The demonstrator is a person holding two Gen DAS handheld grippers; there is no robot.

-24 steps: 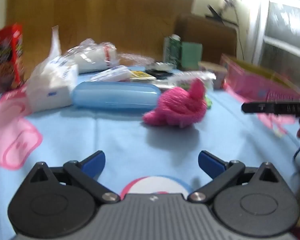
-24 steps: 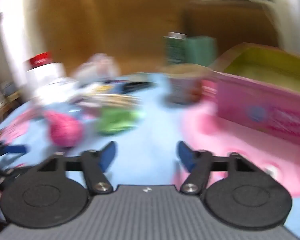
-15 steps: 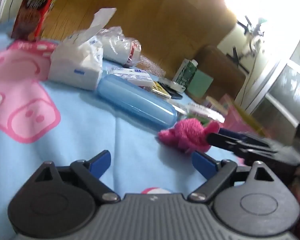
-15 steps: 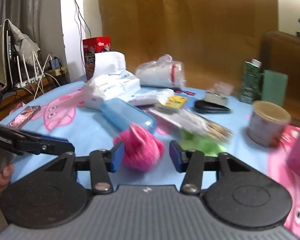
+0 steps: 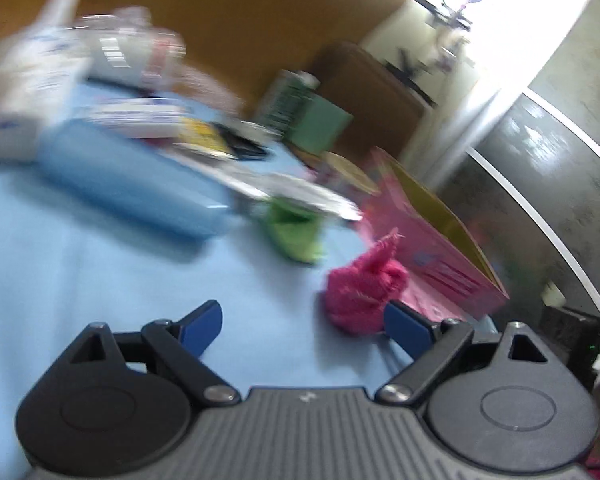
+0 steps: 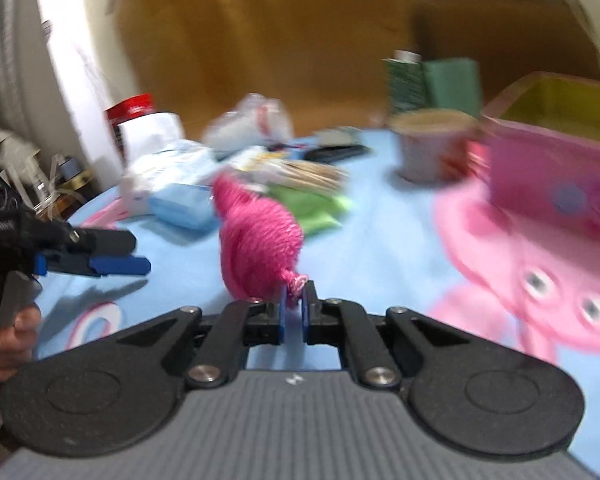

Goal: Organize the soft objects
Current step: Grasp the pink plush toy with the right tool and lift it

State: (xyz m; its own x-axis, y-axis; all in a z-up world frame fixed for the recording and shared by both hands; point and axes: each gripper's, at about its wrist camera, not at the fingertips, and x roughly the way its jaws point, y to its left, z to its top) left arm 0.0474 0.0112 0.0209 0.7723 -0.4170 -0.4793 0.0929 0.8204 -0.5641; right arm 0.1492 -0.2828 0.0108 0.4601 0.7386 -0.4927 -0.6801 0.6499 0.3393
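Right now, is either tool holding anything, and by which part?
The right tool is shut on the pink fuzzy toy, pinching a thin nub at its near end. The left tool is open, holding nothing.

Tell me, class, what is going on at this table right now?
A person is sorting soft things with two handheld grippers. The right gripper is shut on a pinch of the pink fluffy toy, holding it above the blue tablecloth. The left gripper is open and holds nothing. A green soft item lies among clutter, and the pink box stands open nearby.
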